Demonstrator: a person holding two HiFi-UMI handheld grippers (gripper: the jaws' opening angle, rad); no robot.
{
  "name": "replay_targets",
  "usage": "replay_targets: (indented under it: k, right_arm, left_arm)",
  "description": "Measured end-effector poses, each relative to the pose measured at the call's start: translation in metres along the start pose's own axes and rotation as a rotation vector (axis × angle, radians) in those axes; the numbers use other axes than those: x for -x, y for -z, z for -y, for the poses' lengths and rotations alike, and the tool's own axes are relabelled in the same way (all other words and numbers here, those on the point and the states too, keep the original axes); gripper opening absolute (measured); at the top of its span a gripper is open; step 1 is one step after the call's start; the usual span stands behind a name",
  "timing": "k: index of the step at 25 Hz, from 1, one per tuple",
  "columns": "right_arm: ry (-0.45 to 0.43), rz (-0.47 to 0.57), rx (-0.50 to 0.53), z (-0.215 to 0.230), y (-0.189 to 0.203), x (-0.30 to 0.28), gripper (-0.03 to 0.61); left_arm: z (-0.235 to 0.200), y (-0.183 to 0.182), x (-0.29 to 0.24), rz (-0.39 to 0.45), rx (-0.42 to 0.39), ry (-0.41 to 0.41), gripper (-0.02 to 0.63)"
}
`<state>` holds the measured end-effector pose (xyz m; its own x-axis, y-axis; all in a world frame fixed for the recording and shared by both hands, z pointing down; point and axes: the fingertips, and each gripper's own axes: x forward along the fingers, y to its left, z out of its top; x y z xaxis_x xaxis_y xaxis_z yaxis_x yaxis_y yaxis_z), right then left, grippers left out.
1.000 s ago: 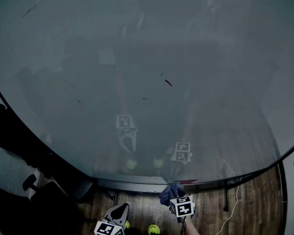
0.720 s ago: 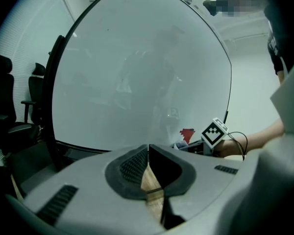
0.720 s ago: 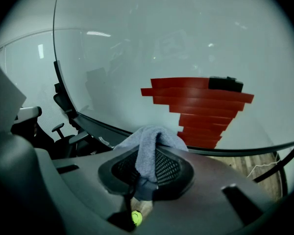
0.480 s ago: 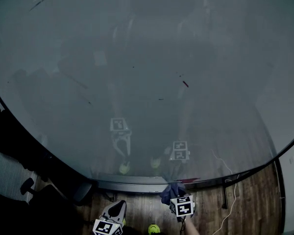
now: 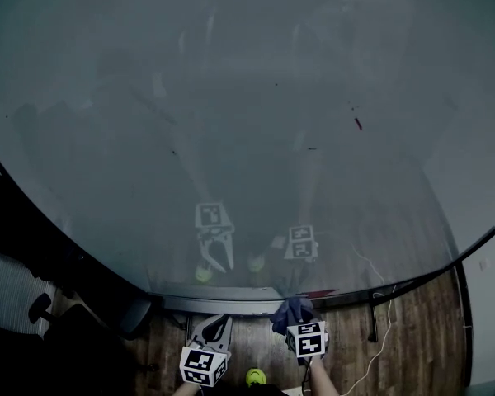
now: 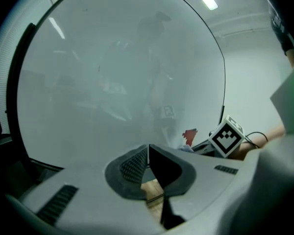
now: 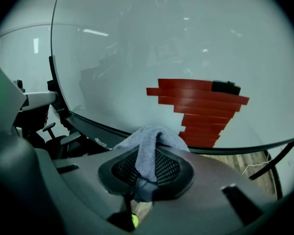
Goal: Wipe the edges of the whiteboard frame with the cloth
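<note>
**Head view.** We see the whiteboard (image 5: 247,122) filling most of the frame. Its lower frame (image 5: 231,302) curves across the bottom.
- The left gripper (image 5: 215,328) sits at bottom centre, below the frame and apart from it.
- The right gripper (image 5: 295,320) is just to its right and carries the blue-grey cloth (image 5: 288,308).
- The top of the cloth reaches the lower frame. We cannot tell whether it presses on it.
- A small red mark (image 5: 357,123) shows on the board at upper right.
- The wooden floor (image 5: 421,337) at bottom right has a pale cable (image 5: 387,324) lying over it. A dark chair (image 5: 45,308) is at bottom left.

**Left gripper view.** We note the jaws closed on each other at bottom centre, pads meeting, with nothing between them. The board takes up the upper and left parts of the frame. The right gripper's marker cube (image 6: 228,136) shows right of centre.

**Right gripper view.** We note the jaws clamped on the cloth.
- The cloth folds up over the pads at lower centre, and its bunched top lies at the dark lower frame that sweeps across the middle.
- Above it, right of centre, a red stepped patch (image 7: 201,109) lies on the board. A small dark block (image 7: 226,87) sits at the patch's upper right.
</note>
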<state>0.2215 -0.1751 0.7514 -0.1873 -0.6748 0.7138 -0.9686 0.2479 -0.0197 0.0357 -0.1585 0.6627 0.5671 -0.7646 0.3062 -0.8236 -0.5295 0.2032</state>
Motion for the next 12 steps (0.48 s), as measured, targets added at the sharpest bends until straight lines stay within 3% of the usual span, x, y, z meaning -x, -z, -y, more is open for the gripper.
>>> replay_targets:
  k: [12]
  right_arm:
    - [-0.008, -0.002, 0.010, -0.004, -0.003, -0.001, 0.058]
  left_arm:
    - [0.035, 0.009, -0.050, -0.036, -0.027, 0.011, 0.020]
